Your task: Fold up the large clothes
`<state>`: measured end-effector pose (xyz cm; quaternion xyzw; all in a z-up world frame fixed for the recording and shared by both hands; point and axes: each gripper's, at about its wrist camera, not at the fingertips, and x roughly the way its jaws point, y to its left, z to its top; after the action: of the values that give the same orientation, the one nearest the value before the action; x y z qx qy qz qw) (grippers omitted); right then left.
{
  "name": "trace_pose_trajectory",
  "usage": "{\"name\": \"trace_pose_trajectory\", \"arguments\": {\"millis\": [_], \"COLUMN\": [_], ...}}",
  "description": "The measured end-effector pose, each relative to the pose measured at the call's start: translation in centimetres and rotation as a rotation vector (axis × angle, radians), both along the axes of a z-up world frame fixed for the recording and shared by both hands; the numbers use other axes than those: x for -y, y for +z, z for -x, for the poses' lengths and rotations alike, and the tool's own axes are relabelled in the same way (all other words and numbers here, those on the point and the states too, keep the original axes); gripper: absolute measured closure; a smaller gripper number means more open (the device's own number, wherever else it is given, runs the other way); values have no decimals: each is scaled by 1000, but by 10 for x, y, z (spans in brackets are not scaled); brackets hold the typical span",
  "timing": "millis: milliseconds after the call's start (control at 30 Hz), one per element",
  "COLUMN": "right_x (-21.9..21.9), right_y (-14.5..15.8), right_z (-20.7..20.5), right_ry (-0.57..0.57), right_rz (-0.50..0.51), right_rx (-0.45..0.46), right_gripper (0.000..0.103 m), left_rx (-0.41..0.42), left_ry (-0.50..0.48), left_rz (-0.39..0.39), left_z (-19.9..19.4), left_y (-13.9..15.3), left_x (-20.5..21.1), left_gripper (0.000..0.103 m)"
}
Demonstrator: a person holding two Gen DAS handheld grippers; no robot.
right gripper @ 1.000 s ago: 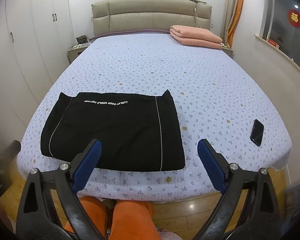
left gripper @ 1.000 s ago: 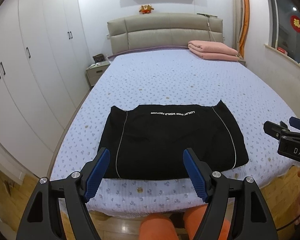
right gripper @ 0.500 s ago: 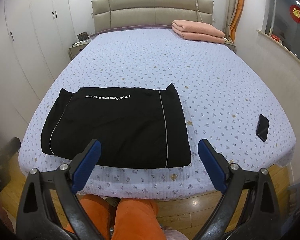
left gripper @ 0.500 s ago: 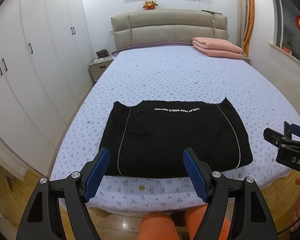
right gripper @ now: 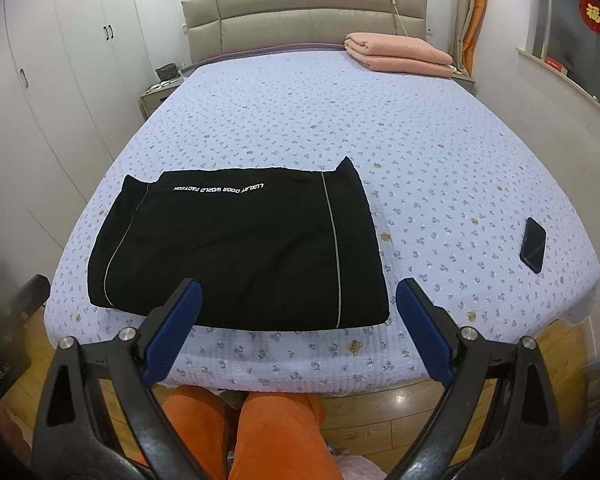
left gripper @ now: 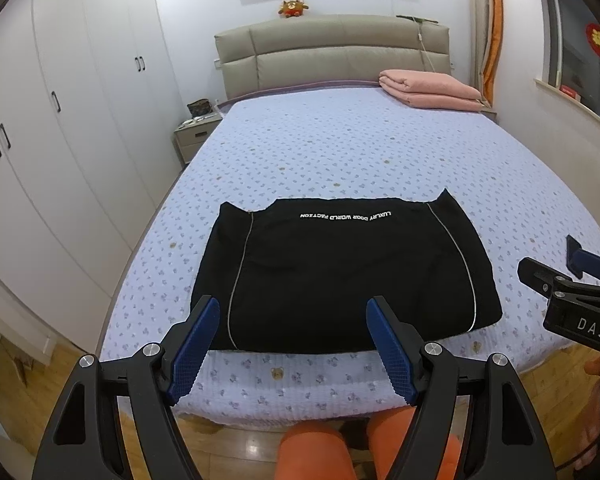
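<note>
From the left wrist view, we note the left gripper [left gripper: 292, 340] with its blue fingers [left gripper: 194, 346] spread wide and nothing between them, held above the foot edge of the bed [left gripper: 340, 152]. The black garment [left gripper: 340, 276] lies flat at 12 o'clock from the gripper, near the foot edge, already reduced to a neat rectangle with its printed lettering along the far side. We judge it was set there to stay within easy reach of a person standing at the foot. The right gripper [left gripper: 572, 280] enters at 3 o'clock, clear of the cloth.

From the right wrist view, the right gripper [right gripper: 296, 330] likewise shows its fingers [right gripper: 424, 334] parted and empty, off the fabric. The garment [right gripper: 236, 248] sits at 11 o'clock; a phone [right gripper: 533, 245] lies at 2 o'clock, well apart from it, so it would not obstruct a fold. Folded pink bedding [right gripper: 400, 56] rests by the headboard. Orange trouser legs [right gripper: 260, 432] show at 6 o'clock. Whether another fold remains we cannot say firmly; the layers are hard to read on black cloth.
</note>
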<state>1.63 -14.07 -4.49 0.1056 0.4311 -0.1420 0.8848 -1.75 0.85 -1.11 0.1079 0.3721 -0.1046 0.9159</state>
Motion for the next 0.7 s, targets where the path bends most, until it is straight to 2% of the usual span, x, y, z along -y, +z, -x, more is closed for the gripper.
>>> {"name": "trace_pose_trajectory", "arguments": {"millis": [700], "right_x": [-10], "right_y": [3], "right_z": [5], "right_ry": [17], "right_rz": [3], "right_rx": [-9], "right_gripper": [7], "left_rx": [3], "left_ry": [9], "left_rz": [13], "left_z": [5], "left_y": [4], "left_x": [-10], "left_gripper": [26]}}
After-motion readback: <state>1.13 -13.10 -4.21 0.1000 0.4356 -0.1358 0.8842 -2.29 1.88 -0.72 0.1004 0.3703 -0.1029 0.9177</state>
